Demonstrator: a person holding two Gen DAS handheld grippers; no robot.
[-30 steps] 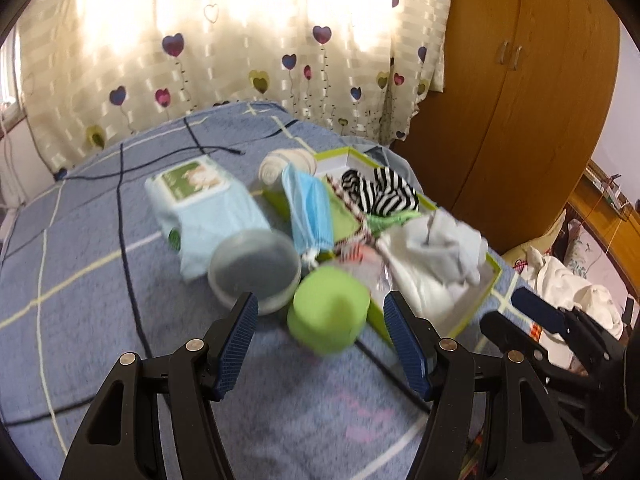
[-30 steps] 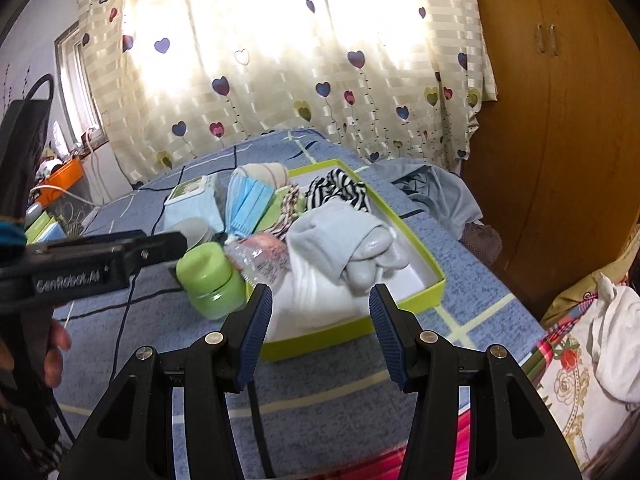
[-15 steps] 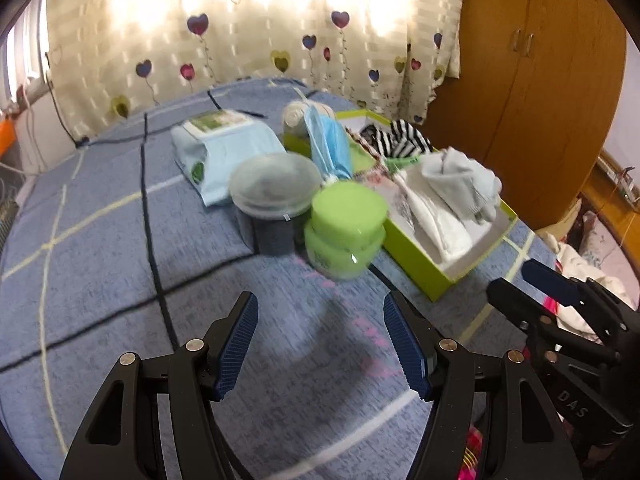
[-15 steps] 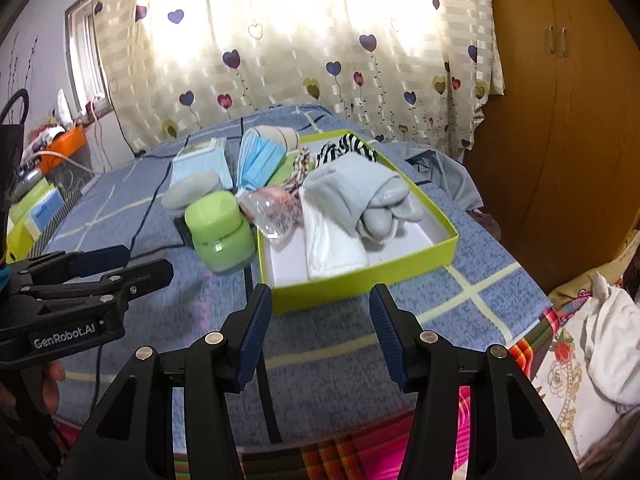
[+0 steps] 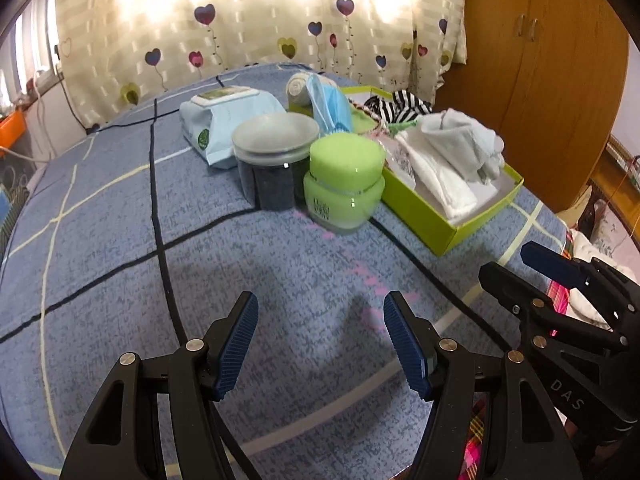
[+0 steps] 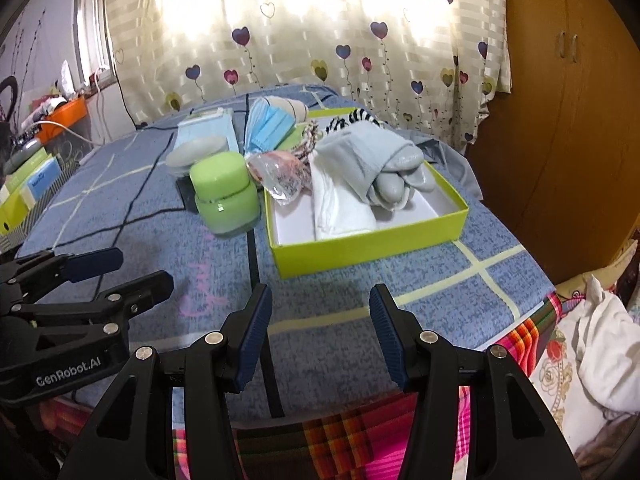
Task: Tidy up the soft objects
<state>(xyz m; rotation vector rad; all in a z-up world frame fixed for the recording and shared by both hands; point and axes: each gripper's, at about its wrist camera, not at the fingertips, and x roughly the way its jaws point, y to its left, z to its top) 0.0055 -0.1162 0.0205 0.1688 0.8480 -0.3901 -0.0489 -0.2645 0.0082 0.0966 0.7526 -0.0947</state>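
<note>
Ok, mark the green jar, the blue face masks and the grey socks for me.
green jar (image 5: 347,160), left wrist view, on its lid top.
blue face masks (image 6: 269,125), right wrist view, on the pleated front.
grey socks (image 6: 370,160), right wrist view, on the folded middle.

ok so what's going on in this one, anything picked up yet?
Nothing yet. A person holds both grippers over a blue bedspread; the left gripper and right gripper are open and empty, short of the pile. Grey socks and a white cloth lie in the green box. The face masks, wipes pack and two jars sit beside it.
</note>
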